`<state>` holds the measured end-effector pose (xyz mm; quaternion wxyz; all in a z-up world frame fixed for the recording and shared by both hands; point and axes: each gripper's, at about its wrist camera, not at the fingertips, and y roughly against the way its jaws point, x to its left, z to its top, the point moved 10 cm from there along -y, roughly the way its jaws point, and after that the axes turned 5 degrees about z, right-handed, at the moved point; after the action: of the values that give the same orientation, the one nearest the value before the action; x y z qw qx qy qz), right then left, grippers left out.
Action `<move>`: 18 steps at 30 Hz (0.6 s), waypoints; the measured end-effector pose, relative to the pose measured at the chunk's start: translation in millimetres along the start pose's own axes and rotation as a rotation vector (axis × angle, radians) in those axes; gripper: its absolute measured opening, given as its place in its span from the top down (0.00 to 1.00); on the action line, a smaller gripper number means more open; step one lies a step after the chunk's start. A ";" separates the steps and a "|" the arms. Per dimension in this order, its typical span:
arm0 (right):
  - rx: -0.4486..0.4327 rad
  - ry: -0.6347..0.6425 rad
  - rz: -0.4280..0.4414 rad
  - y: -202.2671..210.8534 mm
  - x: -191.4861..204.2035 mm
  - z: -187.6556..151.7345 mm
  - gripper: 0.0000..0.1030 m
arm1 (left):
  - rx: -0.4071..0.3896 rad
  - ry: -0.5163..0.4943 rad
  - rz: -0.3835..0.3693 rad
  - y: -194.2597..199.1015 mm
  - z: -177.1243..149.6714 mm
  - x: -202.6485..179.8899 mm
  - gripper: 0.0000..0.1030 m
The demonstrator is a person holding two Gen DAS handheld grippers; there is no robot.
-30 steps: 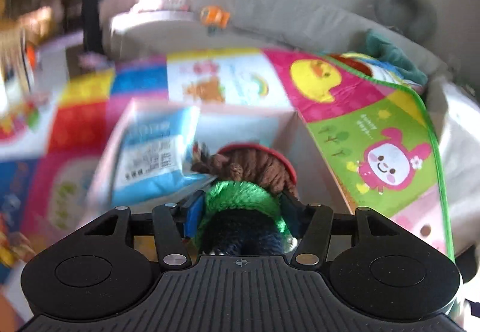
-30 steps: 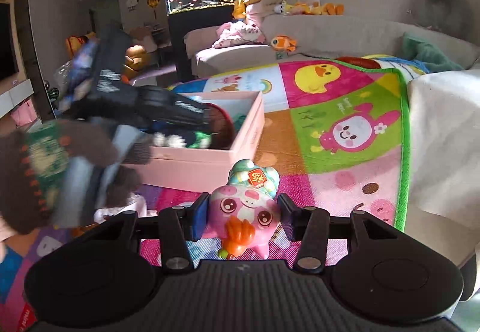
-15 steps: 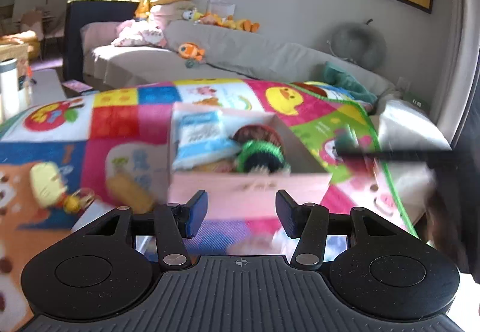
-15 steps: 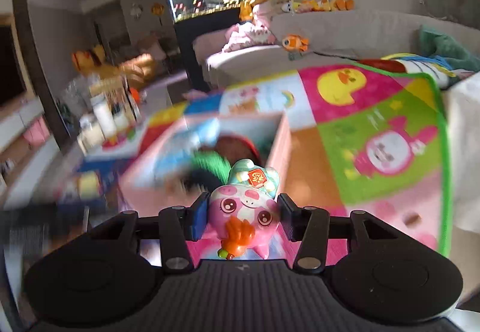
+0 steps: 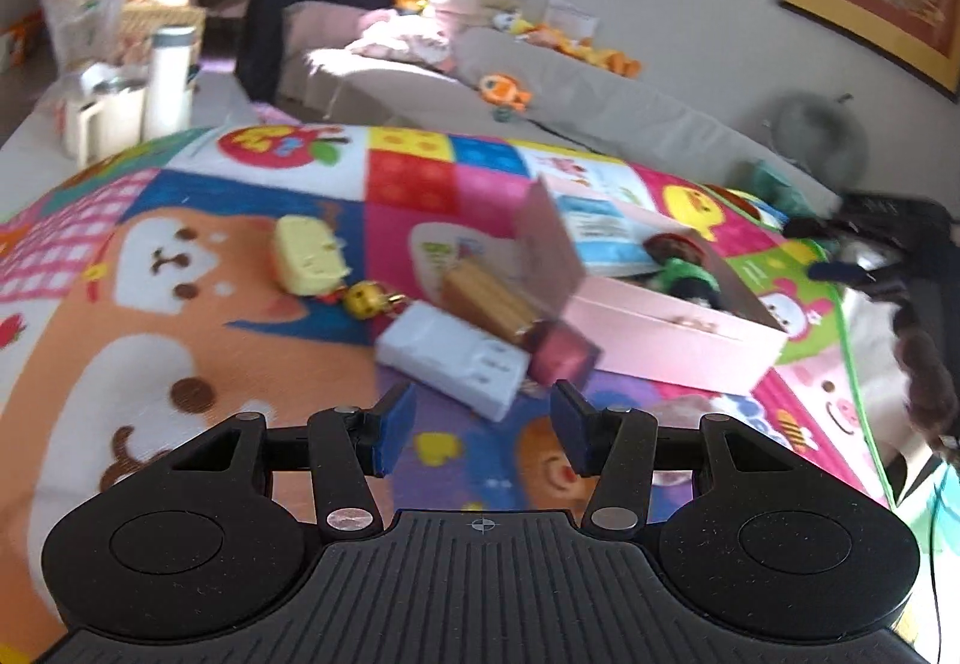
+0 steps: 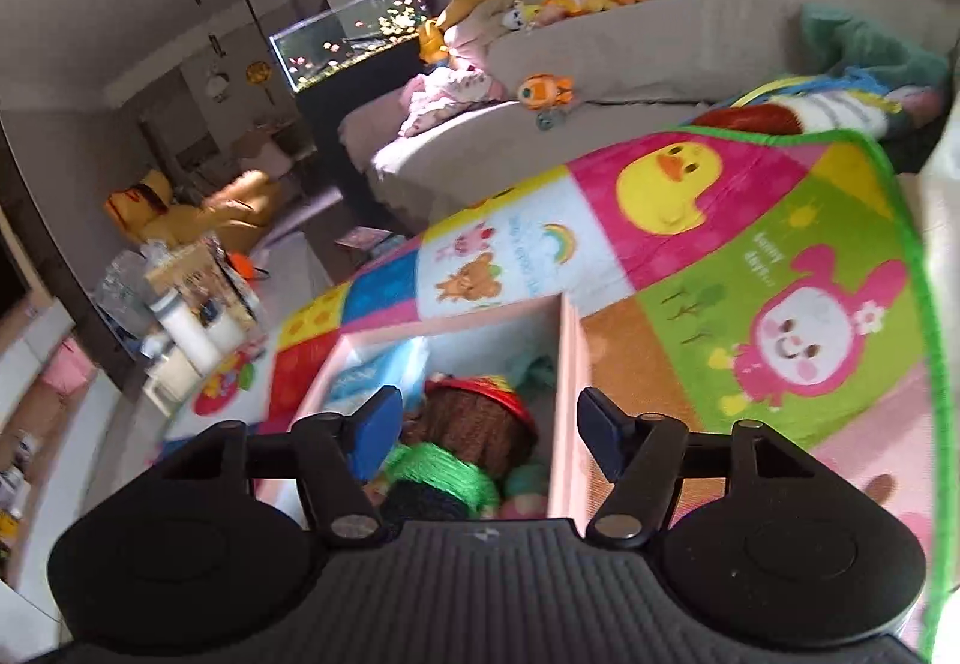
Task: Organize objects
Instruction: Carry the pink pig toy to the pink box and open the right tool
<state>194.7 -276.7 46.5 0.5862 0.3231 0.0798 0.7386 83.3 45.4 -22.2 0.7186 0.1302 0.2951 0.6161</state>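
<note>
Pink card makes up the box (image 6: 567,364) that takes the toys; it sits on the patchwork play mat (image 6: 750,220), near the mat's green-edged side. Inside it lie a doll with brown yarn hair (image 6: 474,424), a red rim at its head and a green band below, and a blue-and-white packet (image 5: 606,232) against the far wall. A pale pink and mint soft shape shows low in the box beside the doll, too blurred to name.

The right gripper (image 6: 483,424) hangs right over the open box — its jaws have just been opening, and they stand apart with nothing clamped between them; the doll lies below in the box, not touched by the pads.

The left gripper (image 5: 483,433) is released too, jaws apart and empty above the mat, on the box's near side. Just ahead of it lies a white plug adapter (image 5: 456,358), touching a brown wafer-like block (image 5: 486,298) with a dark red end, which leans against the box's wall. Further left rest a yellow sponge-like block (image 5: 309,256) and a small yellow round toy (image 5: 366,298), close together.

Beyond the mat stand a grey sofa (image 5: 600,106) with plush toys and a lit fish tank (image 6: 348,40).
</note>
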 end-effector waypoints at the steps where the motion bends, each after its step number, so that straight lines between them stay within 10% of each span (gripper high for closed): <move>1: 0.003 0.022 -0.019 2.1 0.7 -3.9 0.37 | 0.003 0.014 0.003 -0.9 -0.8 2.7 0.47; 18: 0.105 0.437 -0.093 1.9 58.9 -159.3 0.20 | 0.069 0.132 0.149 -50.6 26.5 9.5 0.48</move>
<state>96.0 -181.7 -54.0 0.5707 0.1815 0.2581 0.7581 140.4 48.7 -31.5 0.6449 0.1357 0.3524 0.6645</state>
